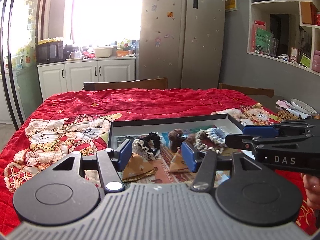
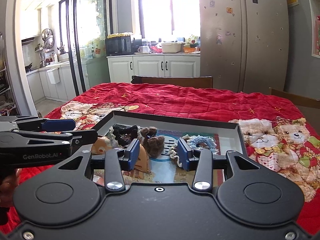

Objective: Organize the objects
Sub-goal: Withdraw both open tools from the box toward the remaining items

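Now sorting | left gripper (image 1: pixel 157 154) jaws apart, empty | right gripper (image 2: pixel 158 153) same | scrunchies (image 1: pixel 149 143), pouches (image 1: pixel 138 167) beyond jaws, gathered inside tray (image 1: pixel 170 120) so nothing strays

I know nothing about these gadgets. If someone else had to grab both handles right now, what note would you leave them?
Left gripper: open, holding nothing, poised over the near end of the shallow black tray with white inner walls.
Right gripper: open and empty too, above the same tray.
In the tray: a black-and-cream crocheted scrunchie, a brown fuzzy scrunchie, a light blue and cream crocheted scrunchie, and two tan fabric pouches.
Done: these pieces sit inside the tray on the red teddy-bear quilt.
Left: I cannot tell; nothing loose shows on the quilt.
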`<state>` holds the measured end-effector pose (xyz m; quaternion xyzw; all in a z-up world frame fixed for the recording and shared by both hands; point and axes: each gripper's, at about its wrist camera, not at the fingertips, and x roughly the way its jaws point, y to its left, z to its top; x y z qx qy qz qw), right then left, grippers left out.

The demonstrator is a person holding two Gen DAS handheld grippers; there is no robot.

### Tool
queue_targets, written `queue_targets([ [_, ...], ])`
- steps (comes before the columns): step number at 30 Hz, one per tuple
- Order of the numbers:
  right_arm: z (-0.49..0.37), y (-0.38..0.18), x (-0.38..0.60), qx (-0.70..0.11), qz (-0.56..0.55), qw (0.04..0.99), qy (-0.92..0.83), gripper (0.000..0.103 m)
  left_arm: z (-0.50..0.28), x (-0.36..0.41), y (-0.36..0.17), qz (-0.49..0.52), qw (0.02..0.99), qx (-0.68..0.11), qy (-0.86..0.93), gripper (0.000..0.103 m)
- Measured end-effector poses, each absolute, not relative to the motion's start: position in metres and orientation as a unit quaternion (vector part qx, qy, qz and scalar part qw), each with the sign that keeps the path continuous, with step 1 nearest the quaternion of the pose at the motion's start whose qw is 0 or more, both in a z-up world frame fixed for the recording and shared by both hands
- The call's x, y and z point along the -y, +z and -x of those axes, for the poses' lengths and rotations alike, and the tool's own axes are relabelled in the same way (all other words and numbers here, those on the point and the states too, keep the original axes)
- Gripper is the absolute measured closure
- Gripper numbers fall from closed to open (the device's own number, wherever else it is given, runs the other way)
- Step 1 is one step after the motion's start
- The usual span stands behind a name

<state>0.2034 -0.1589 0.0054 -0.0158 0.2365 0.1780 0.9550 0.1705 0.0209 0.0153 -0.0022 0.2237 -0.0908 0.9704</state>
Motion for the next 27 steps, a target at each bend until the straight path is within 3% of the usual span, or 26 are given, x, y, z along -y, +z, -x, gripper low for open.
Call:
queue_targets([
  [27, -0.125, 0.017, 0.214, -0.223, 0.006, 0.961, 0.165, 0.056, -0.108, 0.006, 0.024, -0.022, 0.964, -0.22, -0.151, 0.027],
])
